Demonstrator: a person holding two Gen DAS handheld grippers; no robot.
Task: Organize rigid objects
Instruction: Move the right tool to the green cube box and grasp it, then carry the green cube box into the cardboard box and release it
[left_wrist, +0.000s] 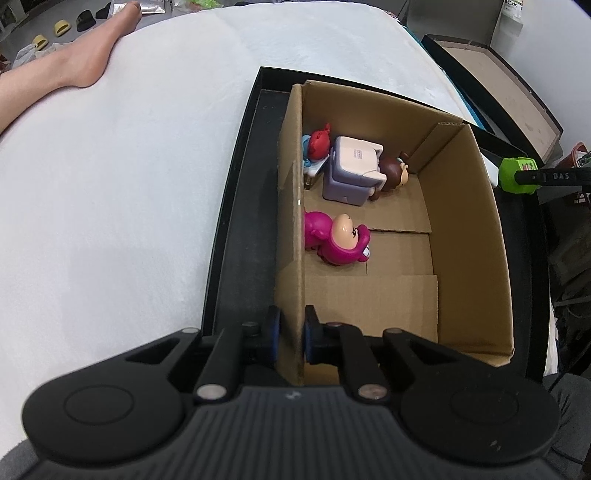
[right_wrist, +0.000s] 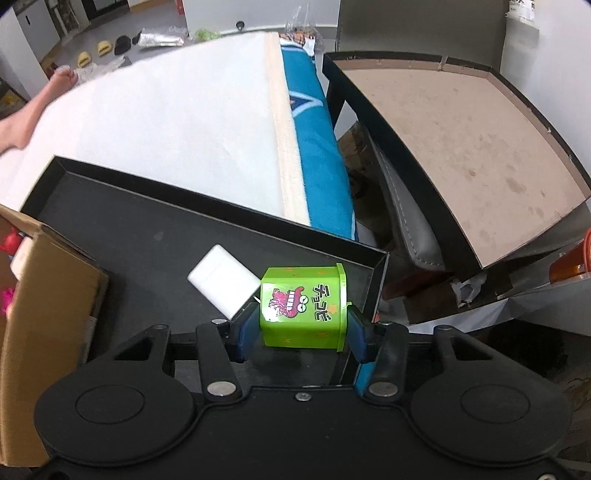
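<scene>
My left gripper (left_wrist: 291, 326) is shut on the near left wall of the cardboard box (left_wrist: 290, 206), one finger outside and one inside. Inside the box lie a pink bear figure (left_wrist: 338, 238), a lilac and white block toy (left_wrist: 352, 170), a brown-haired figure (left_wrist: 393, 173) and a red-haired figure (left_wrist: 317, 146). My right gripper (right_wrist: 301, 334) is shut on a green cartoon box (right_wrist: 303, 308) and holds it above the black tray (right_wrist: 147, 229). A white block (right_wrist: 223, 280) lies on the tray just ahead. The green box also shows in the left wrist view (left_wrist: 515, 175).
The cardboard box (right_wrist: 44, 280) stands in the black tray (left_wrist: 236, 206) on a white bed cover (left_wrist: 129, 166). A bare foot (left_wrist: 85, 59) rests on the cover at far left. A blue blanket (right_wrist: 314, 140) and a brown-topped table (right_wrist: 461, 140) are to the right.
</scene>
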